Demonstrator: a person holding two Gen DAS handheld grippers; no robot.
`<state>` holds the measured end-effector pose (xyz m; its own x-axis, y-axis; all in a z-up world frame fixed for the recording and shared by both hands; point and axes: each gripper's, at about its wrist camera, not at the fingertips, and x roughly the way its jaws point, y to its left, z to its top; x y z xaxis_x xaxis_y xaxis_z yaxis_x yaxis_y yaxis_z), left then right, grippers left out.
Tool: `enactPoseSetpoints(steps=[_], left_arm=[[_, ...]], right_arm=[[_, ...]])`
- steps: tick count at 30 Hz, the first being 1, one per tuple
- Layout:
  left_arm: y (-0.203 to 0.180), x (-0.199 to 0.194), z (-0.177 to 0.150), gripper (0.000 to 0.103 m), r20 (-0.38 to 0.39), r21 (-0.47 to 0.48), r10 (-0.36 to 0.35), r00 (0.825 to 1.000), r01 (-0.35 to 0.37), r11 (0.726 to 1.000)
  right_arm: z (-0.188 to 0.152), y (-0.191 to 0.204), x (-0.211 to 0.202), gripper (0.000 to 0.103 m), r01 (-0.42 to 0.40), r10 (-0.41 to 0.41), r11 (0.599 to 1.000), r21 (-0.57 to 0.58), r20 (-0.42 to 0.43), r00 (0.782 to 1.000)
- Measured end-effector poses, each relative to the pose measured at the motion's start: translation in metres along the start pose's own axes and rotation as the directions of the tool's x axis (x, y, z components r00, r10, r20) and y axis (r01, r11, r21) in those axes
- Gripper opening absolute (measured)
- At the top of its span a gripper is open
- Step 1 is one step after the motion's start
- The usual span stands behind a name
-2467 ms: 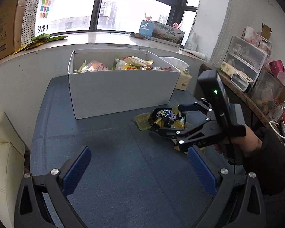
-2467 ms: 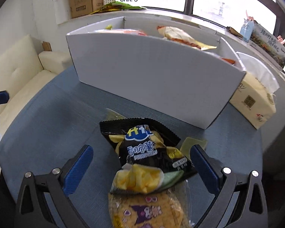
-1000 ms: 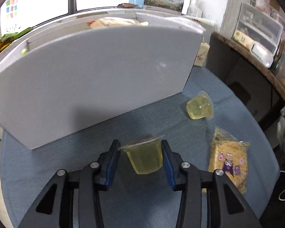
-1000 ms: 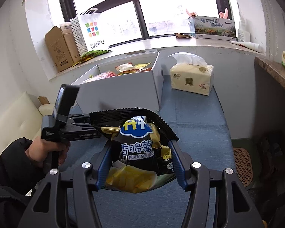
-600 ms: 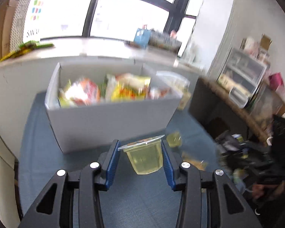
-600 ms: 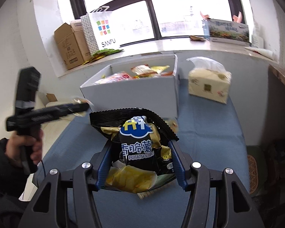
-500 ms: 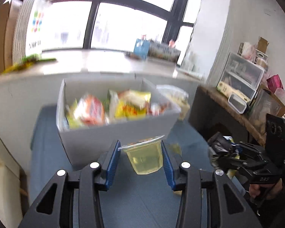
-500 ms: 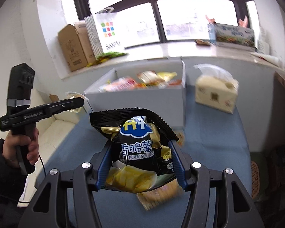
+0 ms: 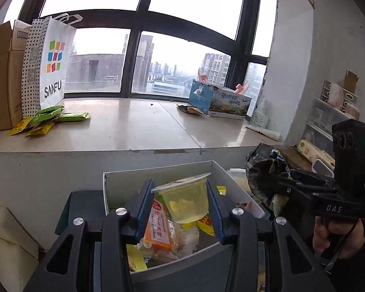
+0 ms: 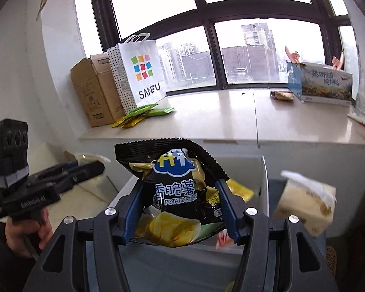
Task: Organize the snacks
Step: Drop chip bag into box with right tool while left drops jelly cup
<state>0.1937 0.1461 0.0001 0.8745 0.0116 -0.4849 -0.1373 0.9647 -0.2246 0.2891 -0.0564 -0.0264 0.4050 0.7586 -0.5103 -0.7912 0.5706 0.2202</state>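
Observation:
My left gripper [image 9: 180, 202] is shut on a clear yellow jelly cup [image 9: 185, 200] and holds it above the open white box [image 9: 114, 185] filled with several snack packs. My right gripper [image 10: 180, 206] is shut on a black potato sticks bag [image 10: 175, 189] and holds it above the same white box [image 10: 264, 177]. In the left wrist view the right gripper [image 9: 262, 170] with its bag is at the right of the box. In the right wrist view the left gripper [image 10: 90, 168] is at the left.
A stone windowsill [image 9: 133, 126] runs behind the box, with a SANFU paper bag [image 9: 48, 65], cardboard boxes [image 9: 0, 77], green snack packs [image 9: 53, 116] and a printed carton [image 9: 221, 99]. A tissue pack [image 10: 304, 204] stands right of the box. A cream sofa [image 9: 2, 243] is at the left.
Both grippers closed on their snacks and have risen from the blue table to above the white box, the left with the jelly cup, the right with the potato sticks bag.

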Motion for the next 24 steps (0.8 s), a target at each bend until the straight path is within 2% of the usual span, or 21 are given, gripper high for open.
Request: enactPoseSetpoints(steps=[5, 9, 11, 12, 13, 14, 15, 18, 20, 24], left_arm=[[0.016, 0.041, 0.009, 0.047, -0.058, -0.002, 0.055, 0.997, -0.055, 0.999], [0.024, 0.06, 0.011, 0.047, -0.082, -0.013, 0.082, 0.993, -0.084, 0.996], [0.025, 0.068, 0.009, 0.048, -0.105, -0.014, 0.089, 0.991, -0.091, 0.996], [0.027, 0.072, 0.007, 0.059, -0.124, -0.017, 0.093, 0.988, -0.096, 0.995], [0.027, 0.077, 0.005, 0.092, -0.146, -0.013, 0.115, 0.983, -0.118, 0.993], [0.026, 0.079, 0.001, 0.103, -0.158, -0.008, 0.132, 0.979, -0.135, 0.991], [0.025, 0.08, -0.002, 0.103, -0.154, 0.008, 0.139, 0.978, -0.14, 0.99], [0.02, 0.083, -0.008, 0.103, -0.179, 0.047, 0.148, 0.973, -0.142, 0.989], [0.018, 0.082, -0.011, 0.103, -0.193, 0.039, 0.143, 0.971, -0.138, 0.99], [0.012, 0.071, -0.012, 0.103, -0.178, 0.034, 0.128, 0.976, -0.123, 0.992]], right_arm=[[0.031, -0.007, 0.047, 0.062, 0.041, -0.04, 0.999, 0.023, -0.04, 0.998], [0.04, -0.019, 0.077, 0.062, 0.061, -0.058, 0.997, 0.039, -0.079, 0.995], [0.04, -0.025, 0.087, 0.066, 0.053, -0.048, 0.997, 0.048, -0.1, 0.994], [0.039, -0.029, 0.092, 0.071, 0.033, -0.024, 0.997, 0.065, -0.123, 0.992], [0.037, -0.033, 0.096, 0.089, 0.007, 0.006, 0.996, 0.088, -0.145, 0.989], [0.034, -0.037, 0.098, 0.098, -0.003, 0.021, 0.994, 0.112, -0.157, 0.987], [0.032, -0.04, 0.098, 0.103, 0.01, 0.01, 0.992, 0.124, -0.152, 0.988], [0.028, -0.049, 0.091, 0.103, 0.04, -0.022, 0.991, 0.129, -0.136, 0.99], [0.026, -0.052, 0.086, 0.103, 0.045, -0.026, 0.99, 0.135, -0.143, 0.989], [0.024, -0.052, 0.064, 0.103, 0.041, -0.028, 0.987, 0.154, -0.085, 0.996]])
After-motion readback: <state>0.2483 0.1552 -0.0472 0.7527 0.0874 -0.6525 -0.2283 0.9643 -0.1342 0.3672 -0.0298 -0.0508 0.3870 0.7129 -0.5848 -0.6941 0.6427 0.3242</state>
